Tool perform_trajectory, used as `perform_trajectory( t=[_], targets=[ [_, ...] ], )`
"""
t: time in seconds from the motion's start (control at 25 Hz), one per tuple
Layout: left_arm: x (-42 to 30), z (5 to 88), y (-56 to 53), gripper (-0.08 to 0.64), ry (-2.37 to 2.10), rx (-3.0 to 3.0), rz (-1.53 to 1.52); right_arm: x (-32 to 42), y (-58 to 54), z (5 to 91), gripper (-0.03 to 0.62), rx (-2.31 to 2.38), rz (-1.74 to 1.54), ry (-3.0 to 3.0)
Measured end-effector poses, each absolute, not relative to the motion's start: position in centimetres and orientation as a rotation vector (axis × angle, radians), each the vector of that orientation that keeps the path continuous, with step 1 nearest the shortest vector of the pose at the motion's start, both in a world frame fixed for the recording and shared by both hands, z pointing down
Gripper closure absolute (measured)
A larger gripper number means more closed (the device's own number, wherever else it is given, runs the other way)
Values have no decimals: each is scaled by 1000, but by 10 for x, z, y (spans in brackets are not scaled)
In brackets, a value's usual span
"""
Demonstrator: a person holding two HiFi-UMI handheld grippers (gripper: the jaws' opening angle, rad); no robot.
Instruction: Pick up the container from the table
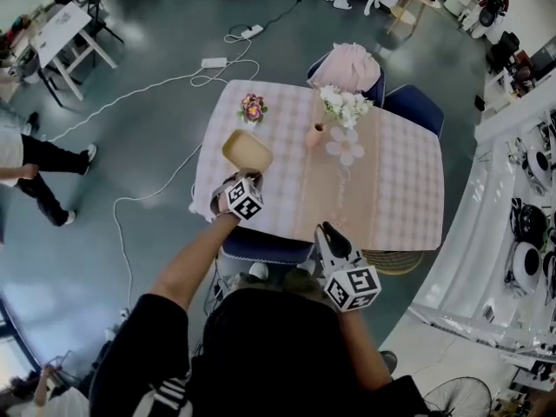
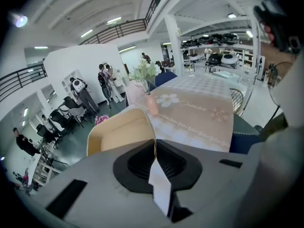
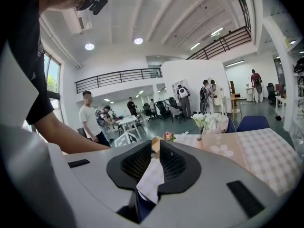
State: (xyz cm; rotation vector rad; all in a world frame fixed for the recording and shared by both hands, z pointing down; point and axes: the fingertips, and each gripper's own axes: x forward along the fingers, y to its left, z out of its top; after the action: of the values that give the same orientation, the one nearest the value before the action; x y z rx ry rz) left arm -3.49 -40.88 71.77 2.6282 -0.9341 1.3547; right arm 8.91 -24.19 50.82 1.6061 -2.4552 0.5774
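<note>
A shallow tan container (image 1: 248, 150) is over the left part of the pink checked table (image 1: 400, 189). My left gripper (image 1: 242, 175) grips its near rim. In the left gripper view the jaws (image 2: 155, 144) are shut on that thin rim, and the container (image 2: 118, 132) stands tilted ahead of them, seemingly raised off the cloth. My right gripper (image 1: 327, 231) hovers at the table's near edge, apart from the container. In the right gripper view its jaws (image 3: 156, 148) stand a narrow gap apart with nothing between them.
On the table are a pink vase (image 1: 314, 135) with white flowers (image 1: 343, 107) and a small flower pot (image 1: 253, 107). Blue chairs (image 1: 415, 107) stand at the far side, one draped with pink cloth (image 1: 347, 66). A wicker stool (image 1: 393, 261) sits at the near right. Cables (image 1: 148, 89) cross the floor.
</note>
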Motion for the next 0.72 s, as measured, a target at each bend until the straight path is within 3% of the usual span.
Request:
perform_trajectory(
  t=[0.28, 0.72],
  targets=[
    [-37, 652, -367, 545, -1013, 2683, 1280, 110, -249, 485, 581, 1661, 495, -2515],
    [-24, 599, -316, 545, -1005, 2801, 1303, 101, -261, 467, 592, 1711, 345, -2562]
  ],
)
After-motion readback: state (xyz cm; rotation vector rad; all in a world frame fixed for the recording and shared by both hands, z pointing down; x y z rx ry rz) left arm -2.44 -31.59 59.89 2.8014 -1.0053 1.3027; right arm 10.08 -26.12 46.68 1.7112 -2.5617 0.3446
